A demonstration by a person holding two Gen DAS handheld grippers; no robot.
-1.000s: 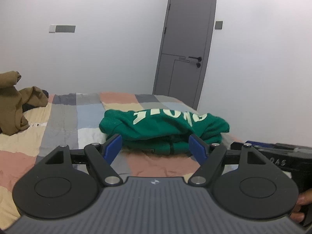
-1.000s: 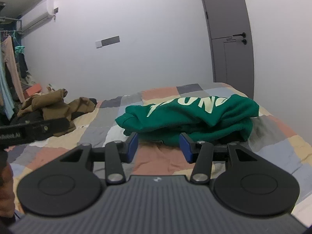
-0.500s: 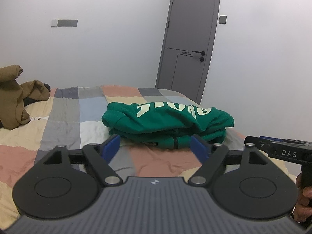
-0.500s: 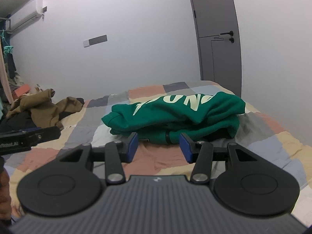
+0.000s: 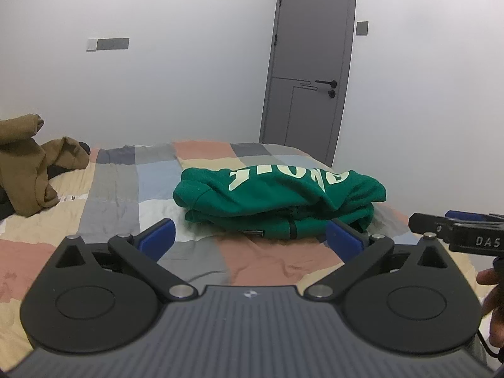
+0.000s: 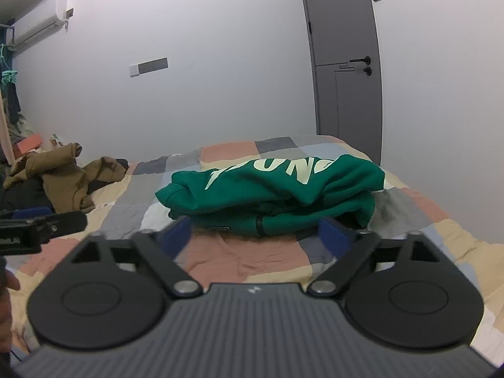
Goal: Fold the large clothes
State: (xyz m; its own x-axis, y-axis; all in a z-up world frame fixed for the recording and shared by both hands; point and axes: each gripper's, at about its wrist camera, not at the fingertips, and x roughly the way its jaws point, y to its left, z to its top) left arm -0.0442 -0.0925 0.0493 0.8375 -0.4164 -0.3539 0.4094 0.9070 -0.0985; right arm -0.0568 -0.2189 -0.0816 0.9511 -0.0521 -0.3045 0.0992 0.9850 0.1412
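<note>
Both tools have just been opening: the left tool [image 5: 250, 237] and the right tool [image 6: 256, 236] now stand wide, with nothing between their jaws. The green sweatshirt [image 5: 277, 198] lies folded in a compact stack on the bed [image 5: 110, 189], just beyond both tools and untouched, so this garment looks finished. Each tool hovers low over the bed, tilted slightly downward toward the stack, side by side.

You have a patchwork bed [image 5: 119, 189] ahead, running to a white wall [image 5: 173, 78]. A brown garment [image 5: 28, 170] lies heaped at its far left. A grey door [image 5: 312, 72] stands shut at right, a switch plate [image 5: 108, 44] left of it.
</note>
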